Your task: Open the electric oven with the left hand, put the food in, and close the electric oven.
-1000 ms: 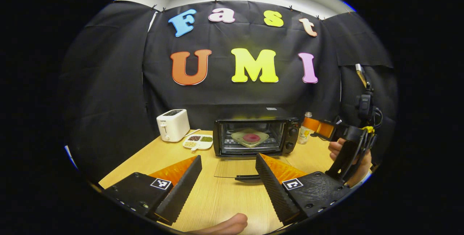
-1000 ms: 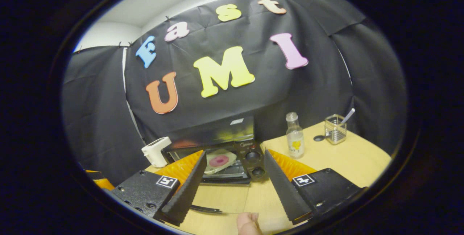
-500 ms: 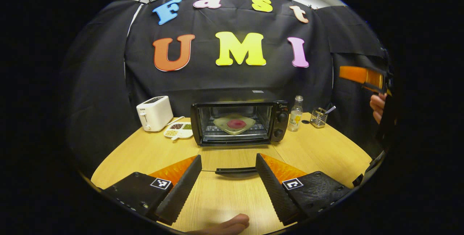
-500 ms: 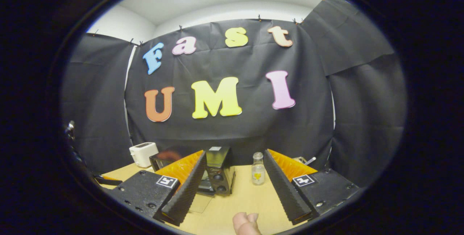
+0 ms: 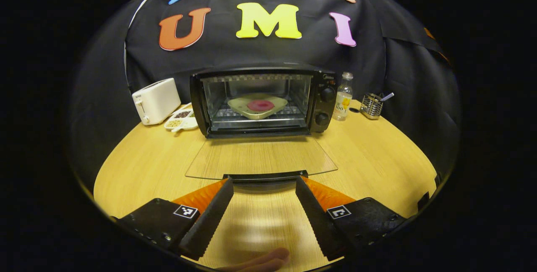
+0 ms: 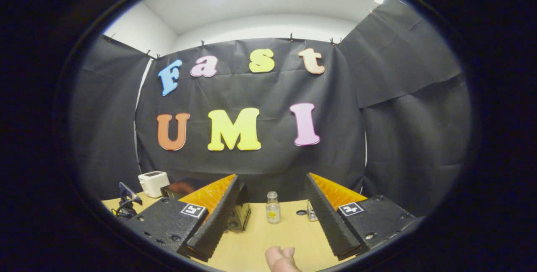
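Observation:
In the left gripper view the black electric oven stands at the table's middle with its glass door folded down flat. A pale plate with a pink food item rests on the rack inside. My left gripper is open, and its fingertips sit just short of the door's black handle. My right gripper is open and holds nothing, held back from the table. Its left finger hides most of the oven.
A white toaster and a small divided dish stand left of the oven. A glass bottle and a wire holder stand to its right. The wooden table curves around the front. A thumb shows below the right gripper.
My left gripper has moved forward and down to the open door's handle. My right gripper has drawn back from the oven and tilted up. Both stayed open.

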Action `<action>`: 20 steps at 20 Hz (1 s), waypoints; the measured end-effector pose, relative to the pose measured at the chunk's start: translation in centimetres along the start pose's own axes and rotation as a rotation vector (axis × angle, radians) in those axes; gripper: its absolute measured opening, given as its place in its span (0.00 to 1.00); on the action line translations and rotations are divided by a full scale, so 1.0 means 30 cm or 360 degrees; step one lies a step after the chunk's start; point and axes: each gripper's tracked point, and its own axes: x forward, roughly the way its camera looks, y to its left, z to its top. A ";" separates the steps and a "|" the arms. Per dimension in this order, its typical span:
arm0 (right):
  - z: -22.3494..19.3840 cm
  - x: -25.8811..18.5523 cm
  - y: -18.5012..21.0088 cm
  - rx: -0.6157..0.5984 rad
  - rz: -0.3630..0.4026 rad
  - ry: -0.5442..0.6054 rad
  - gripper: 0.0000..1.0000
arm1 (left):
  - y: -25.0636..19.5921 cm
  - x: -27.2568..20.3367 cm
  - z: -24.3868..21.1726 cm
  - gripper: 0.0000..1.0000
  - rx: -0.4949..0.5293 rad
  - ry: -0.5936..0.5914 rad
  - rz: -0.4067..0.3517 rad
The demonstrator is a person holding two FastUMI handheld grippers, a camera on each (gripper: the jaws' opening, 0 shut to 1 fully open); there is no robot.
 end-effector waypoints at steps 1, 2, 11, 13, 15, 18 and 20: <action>-0.008 -0.010 0.001 -0.0008 0.0006 0.0000 1.00 | -0.011 0.022 -0.021 0.96 -0.0004 0.0037 -0.0014; -0.015 -0.007 0.001 -0.0013 0.0010 0.0004 1.00 | -0.021 0.049 -0.039 0.96 -0.0007 0.0066 -0.0027; -0.101 0.052 -0.044 0.0023 -0.0022 0.0114 0.95 | -0.013 0.131 -0.088 0.94 -0.0047 0.0202 -0.0028; -0.107 0.061 -0.046 0.0033 -0.0023 0.0125 0.95 | -0.015 0.127 -0.082 0.94 -0.0046 0.0199 -0.0031; -0.108 0.057 -0.040 0.0036 -0.0023 0.0125 0.94 | -0.016 0.126 -0.080 0.94 -0.0068 0.0207 -0.0042; -0.104 0.049 -0.037 0.0026 -0.0020 0.0123 0.95 | -0.017 0.120 -0.064 0.94 -0.0106 0.0199 -0.0039; -0.100 0.045 -0.044 0.0023 -0.0026 0.0118 0.95 | -0.014 0.115 -0.056 0.94 -0.0094 0.0195 -0.0033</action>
